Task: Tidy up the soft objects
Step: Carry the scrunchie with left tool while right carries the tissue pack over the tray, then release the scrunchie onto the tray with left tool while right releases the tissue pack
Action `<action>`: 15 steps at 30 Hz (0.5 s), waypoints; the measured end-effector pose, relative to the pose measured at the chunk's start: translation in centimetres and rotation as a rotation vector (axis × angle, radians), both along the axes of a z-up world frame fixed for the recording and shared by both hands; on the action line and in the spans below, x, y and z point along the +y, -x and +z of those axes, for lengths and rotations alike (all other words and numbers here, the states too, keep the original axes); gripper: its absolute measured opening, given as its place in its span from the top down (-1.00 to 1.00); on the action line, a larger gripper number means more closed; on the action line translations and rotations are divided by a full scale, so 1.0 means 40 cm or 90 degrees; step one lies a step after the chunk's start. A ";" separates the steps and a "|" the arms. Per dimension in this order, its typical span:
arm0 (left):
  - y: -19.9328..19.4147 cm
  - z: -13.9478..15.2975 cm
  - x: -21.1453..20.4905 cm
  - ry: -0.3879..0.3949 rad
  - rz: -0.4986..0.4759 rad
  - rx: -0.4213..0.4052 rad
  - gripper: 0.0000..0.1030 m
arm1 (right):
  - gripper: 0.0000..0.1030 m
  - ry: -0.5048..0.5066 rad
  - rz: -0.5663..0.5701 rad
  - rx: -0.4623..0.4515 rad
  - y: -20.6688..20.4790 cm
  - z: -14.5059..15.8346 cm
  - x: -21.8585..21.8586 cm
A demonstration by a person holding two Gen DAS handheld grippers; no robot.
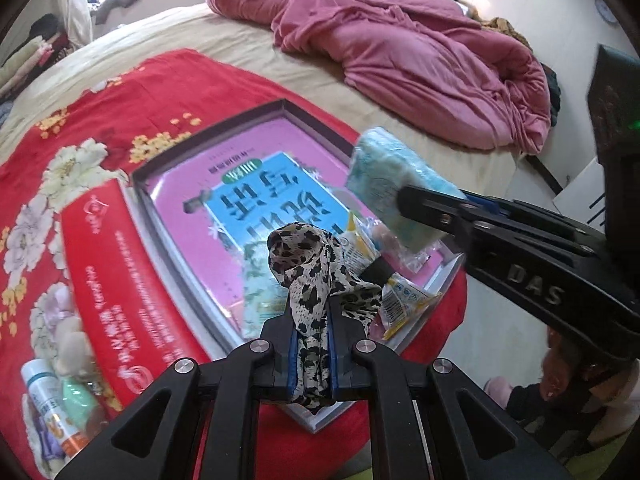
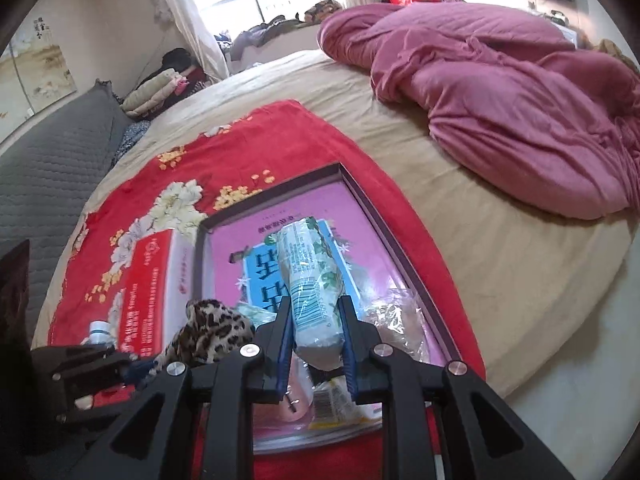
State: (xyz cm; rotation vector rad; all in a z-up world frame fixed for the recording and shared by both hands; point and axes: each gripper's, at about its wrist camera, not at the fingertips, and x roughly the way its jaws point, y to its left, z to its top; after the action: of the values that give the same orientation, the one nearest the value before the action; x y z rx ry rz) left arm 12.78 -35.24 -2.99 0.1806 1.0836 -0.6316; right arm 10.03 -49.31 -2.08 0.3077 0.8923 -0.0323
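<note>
My left gripper (image 1: 310,344) is shut on a leopard-print cloth (image 1: 312,276) and holds it above the near end of a shallow pink-lined box (image 1: 248,168). The cloth also shows in the right wrist view (image 2: 208,328). My right gripper (image 2: 316,332) is shut on a pale blue-green tissue pack (image 2: 312,280) and holds it over the same box (image 2: 376,248). In the left wrist view the pack (image 1: 392,184) hangs above the box's right side. A blue book (image 1: 256,208) lies in the box, with several small yellow-and-white packets (image 1: 400,300) at its near end.
A red flowered blanket (image 1: 100,120) lies under the box on a beige bed (image 2: 500,272). A red carton (image 1: 120,280) lies left of the box. A small bottle (image 1: 44,400) and soft toys lie at the near left. A crumpled pink duvet (image 1: 400,52) fills the far right.
</note>
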 end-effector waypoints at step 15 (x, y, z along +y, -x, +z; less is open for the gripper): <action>-0.013 -0.082 -0.050 -0.020 -0.024 0.024 0.70 | 0.54 -0.005 0.002 0.030 -0.042 -0.082 -0.028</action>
State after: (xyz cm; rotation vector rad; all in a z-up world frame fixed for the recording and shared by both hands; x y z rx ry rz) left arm 13.31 -37.25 -6.28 0.2171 1.1282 -0.6545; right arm 11.69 -50.42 -5.35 0.3141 0.9400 -0.0325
